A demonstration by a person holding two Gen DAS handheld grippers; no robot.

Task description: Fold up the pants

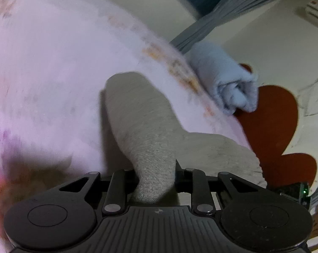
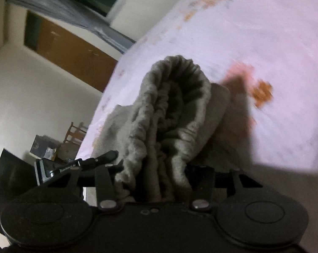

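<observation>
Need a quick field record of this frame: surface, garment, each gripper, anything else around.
surface: bed sheet, pale pink with a floral print
garment: grey pants
left gripper: shut on a pants leg, which stretches forward over the sheet
right gripper: shut on the bunched elastic waistband
other cloth: blue roll at the sheet's edge
beside bed: red cushion
fold state: cannot tell; the views are blurred
</observation>
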